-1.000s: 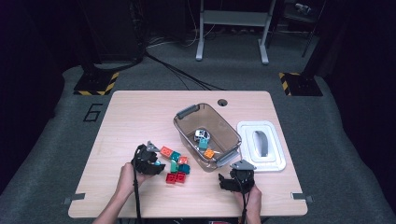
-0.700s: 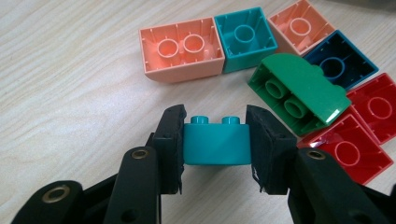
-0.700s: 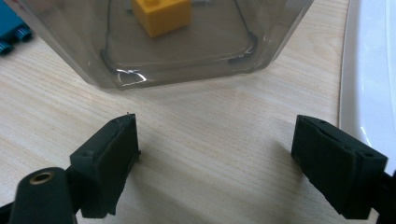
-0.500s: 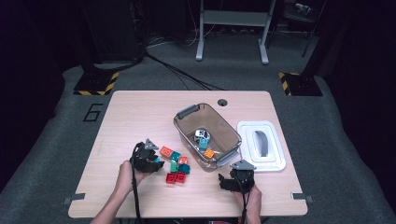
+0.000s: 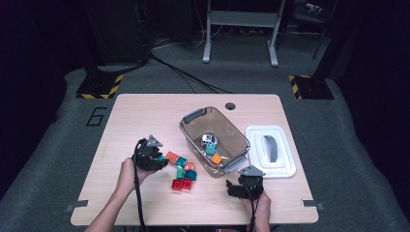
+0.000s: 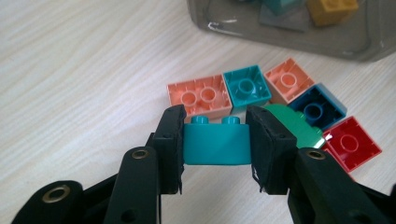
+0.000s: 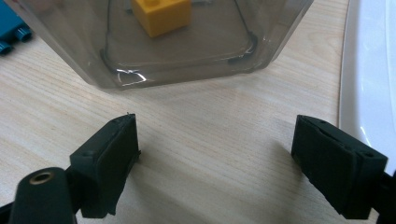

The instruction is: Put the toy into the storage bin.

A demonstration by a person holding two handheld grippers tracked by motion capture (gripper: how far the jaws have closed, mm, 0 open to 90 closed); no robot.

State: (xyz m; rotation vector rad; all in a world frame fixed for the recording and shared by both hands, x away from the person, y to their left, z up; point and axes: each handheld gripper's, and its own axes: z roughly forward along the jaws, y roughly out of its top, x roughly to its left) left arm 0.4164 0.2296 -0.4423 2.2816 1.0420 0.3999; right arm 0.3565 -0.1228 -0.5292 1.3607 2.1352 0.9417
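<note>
My left gripper (image 6: 215, 115) is shut on a teal two-stud brick (image 6: 215, 145), held studs up just above the table; its jaws have just been closing on that brick. In the high view the left gripper (image 5: 160, 158) sits at the left edge of a pile of loose bricks (image 5: 183, 169). Beyond the held brick lie a salmon brick (image 6: 201, 95), a teal one (image 6: 246, 86), a dark blue one (image 6: 317, 105) and a red one (image 6: 352, 142). My right gripper (image 7: 215, 140) stands open over bare wood, nothing between its pads, in front of the clear bin (image 7: 187, 60); from above, the right gripper (image 5: 240, 183) is near the front edge.
The clear bin (image 5: 227, 121) stands mid-table and holds an orange brick (image 5: 216, 158), a teal brick (image 5: 211, 149) and a pale piece (image 5: 209, 139). Its white lid (image 5: 285, 164) lies flat to its right. A round hole (image 5: 230, 106) is in the tabletop behind the bin.
The left gripper has risen a little at the left of the pile. The right gripper has kept still.
</note>
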